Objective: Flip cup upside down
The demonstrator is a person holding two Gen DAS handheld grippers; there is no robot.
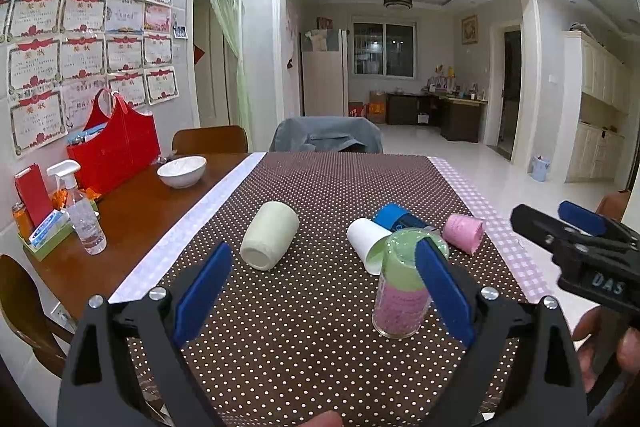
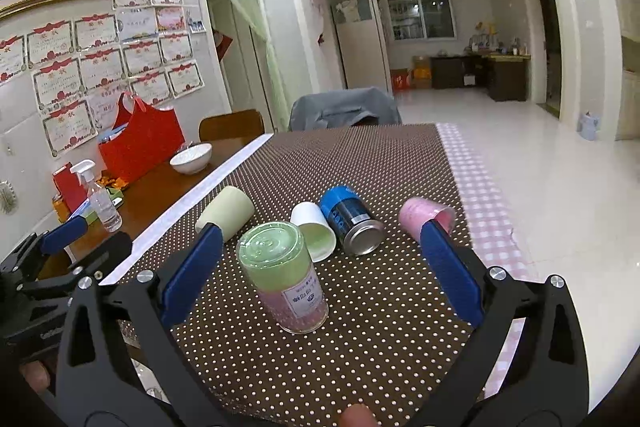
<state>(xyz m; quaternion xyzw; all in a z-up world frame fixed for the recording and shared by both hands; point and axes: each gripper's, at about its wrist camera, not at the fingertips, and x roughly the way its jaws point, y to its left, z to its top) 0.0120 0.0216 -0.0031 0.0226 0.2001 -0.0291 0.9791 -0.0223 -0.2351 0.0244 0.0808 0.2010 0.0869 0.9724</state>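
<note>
The clear cup [image 2: 282, 277] stands on the dotted tablecloth [image 2: 360, 347] near the front edge, its closed base up and its rim on the cloth, so it appears already inverted. It stands just in front of the white cup [image 2: 314, 235] and blue can [image 2: 352, 223], which lie on their sides; a cream cup [image 2: 226, 213] and a pink cup [image 2: 426, 219] also lie tipped.

To finish the step well, withdraw straight back without brushing the cup wall, since a tall cup resting on its rim would probably tip easily.

The right gripper [image 2: 316, 281] is spread wide, holding nothing, with the cup between its fingers and apart from both. The left gripper [image 1: 320, 291] is likewise released and empty; its right finger overlaps the cup in view, and contact cannot be determined.
</note>
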